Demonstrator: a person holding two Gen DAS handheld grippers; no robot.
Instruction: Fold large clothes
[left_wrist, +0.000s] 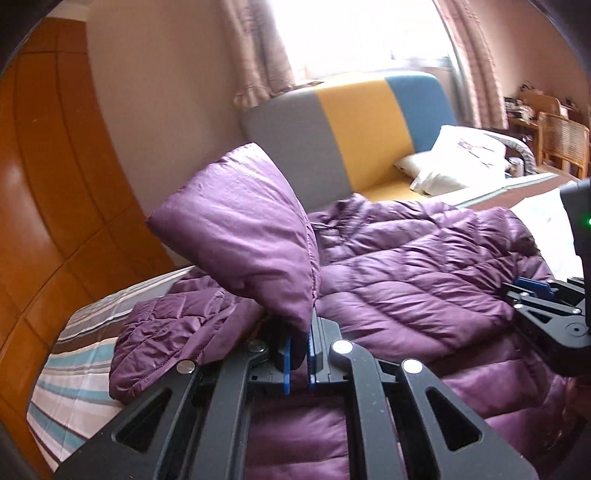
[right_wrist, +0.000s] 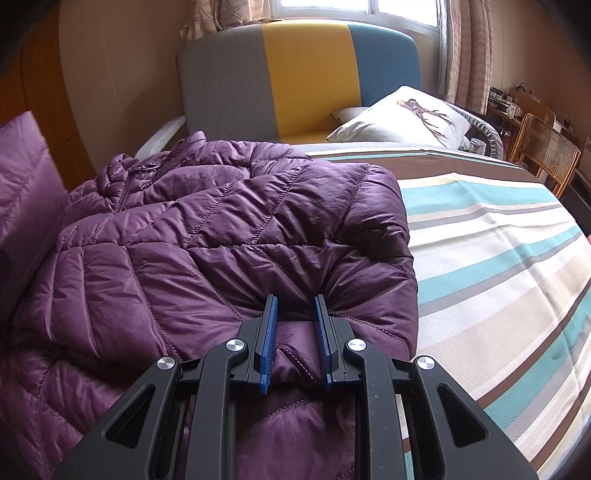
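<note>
A purple quilted down jacket lies spread on the striped bed, also seen in the right wrist view. My left gripper is shut on the jacket's sleeve or left flap and holds it lifted above the body. My right gripper presses on the jacket's right part, its blue pads pinching a fold of fabric between them. The right gripper also shows at the right edge of the left wrist view.
The bed has a striped sheet. A grey, yellow and blue headboard stands behind, with a white pillow beside it. A wooden wardrobe is on the left, a wicker chair at the far right.
</note>
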